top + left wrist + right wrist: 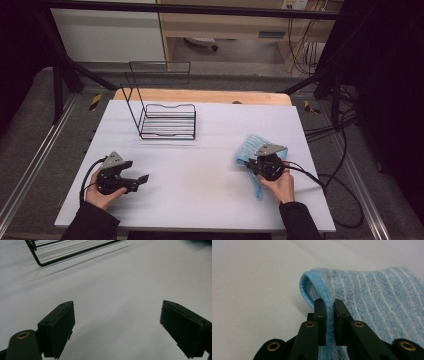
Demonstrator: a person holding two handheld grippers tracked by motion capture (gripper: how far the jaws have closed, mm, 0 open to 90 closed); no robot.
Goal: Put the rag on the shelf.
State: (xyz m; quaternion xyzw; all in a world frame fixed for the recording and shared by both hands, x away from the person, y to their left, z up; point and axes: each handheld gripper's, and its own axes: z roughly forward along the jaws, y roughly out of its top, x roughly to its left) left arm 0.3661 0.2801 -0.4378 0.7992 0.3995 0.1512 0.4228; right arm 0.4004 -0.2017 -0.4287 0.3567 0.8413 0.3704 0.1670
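Note:
A light blue striped towel (pixel 248 150) lies at the right side of the white table (pixel 200 165). My right gripper (pixel 252 165) is shut on the towel's hemmed edge. In the right gripper view the hem of the towel (pixel 372 297) curls up between the two black jaws of that gripper (pixel 330 303), which pinch it. My left gripper (pixel 142 179) rests low over the table's left side, held by a hand. In its own view this gripper (pixel 120 327) has its jaws wide apart with bare table between them.
A black wire rack (pixel 162 112) stands at the back middle of the table; its front corner (pixel 40 261) appears at the top of the left gripper view. Cables (pixel 340 195) trail off the table's right side. A wooden board edge (pixel 200 96) lies behind the table.

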